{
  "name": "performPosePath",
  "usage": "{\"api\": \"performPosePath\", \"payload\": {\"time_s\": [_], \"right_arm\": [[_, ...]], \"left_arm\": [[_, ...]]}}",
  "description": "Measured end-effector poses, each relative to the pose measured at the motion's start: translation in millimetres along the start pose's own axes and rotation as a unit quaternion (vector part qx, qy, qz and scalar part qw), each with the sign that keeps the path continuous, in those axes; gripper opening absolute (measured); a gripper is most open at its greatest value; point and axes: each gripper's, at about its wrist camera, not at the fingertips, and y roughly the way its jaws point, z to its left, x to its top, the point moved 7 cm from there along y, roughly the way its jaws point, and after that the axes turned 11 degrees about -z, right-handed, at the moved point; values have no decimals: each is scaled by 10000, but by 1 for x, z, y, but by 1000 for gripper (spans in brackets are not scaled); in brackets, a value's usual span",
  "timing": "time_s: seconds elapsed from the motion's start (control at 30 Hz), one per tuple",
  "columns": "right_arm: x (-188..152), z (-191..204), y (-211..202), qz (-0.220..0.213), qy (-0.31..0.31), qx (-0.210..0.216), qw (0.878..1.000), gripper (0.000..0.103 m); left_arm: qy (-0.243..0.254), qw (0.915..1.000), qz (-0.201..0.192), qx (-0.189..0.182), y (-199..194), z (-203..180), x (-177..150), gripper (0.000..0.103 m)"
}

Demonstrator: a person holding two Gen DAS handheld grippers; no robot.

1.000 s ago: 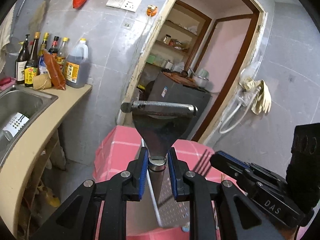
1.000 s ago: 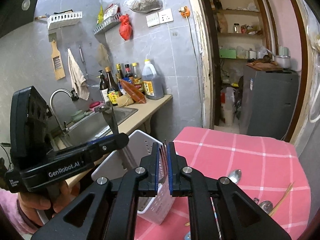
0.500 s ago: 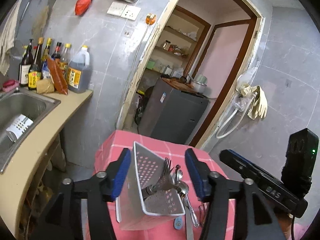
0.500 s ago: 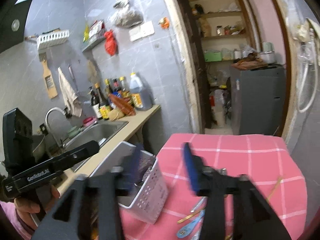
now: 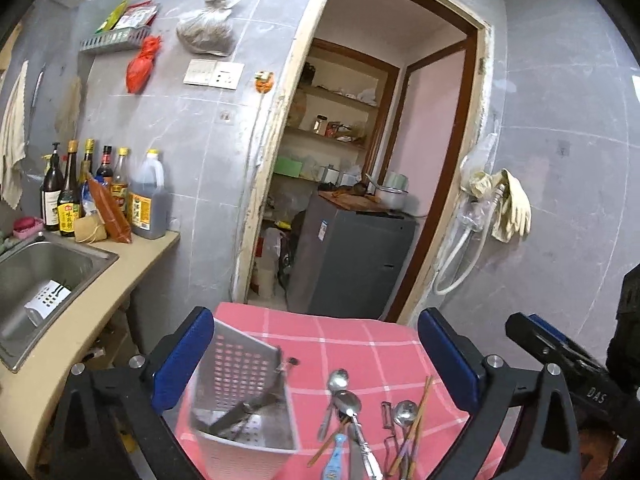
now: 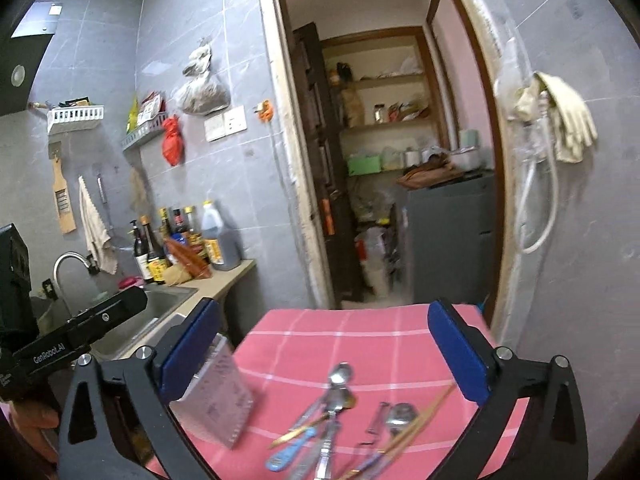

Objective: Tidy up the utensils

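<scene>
Both the left hand-held gripper (image 5: 316,364) and the right hand-held gripper (image 6: 324,356) now gape empty; their utensils sit in the white perforated plastic basket (image 5: 244,396), while loose metal spoons (image 5: 340,400) wait on the pink checked table (image 5: 360,340).

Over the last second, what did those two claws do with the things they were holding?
Both let go: the left gripper dropped its spatula into the white basket, the right gripper released its fork. Both now open. Loose spoons and chopsticks stayed on the pink cloth.

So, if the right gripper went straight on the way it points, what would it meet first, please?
Probably the spoons lying on the pink cloth. The open right gripper points over the table towards them, with nothing nearer between its fingers; depth is unclear.
</scene>
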Motion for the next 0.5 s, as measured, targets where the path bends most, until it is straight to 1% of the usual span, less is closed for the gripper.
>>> {"api": "performPosePath", "payload": {"time_s": [0.23,0.33,0.5], "right_arm": [[-6,-46,-15,89,-86,-261,9996,102],[-15,-64,-19,174,-71,-344,9992,102],[-35,-97,-16,446,-4,-492,9978,102]], "left_arm": [[160,9998,102,-114,4,-39,-23,103],[226,9994,220,-143,9,-51,-37,103],[292,9981,521,-167,21,-68,-63,103]]}}
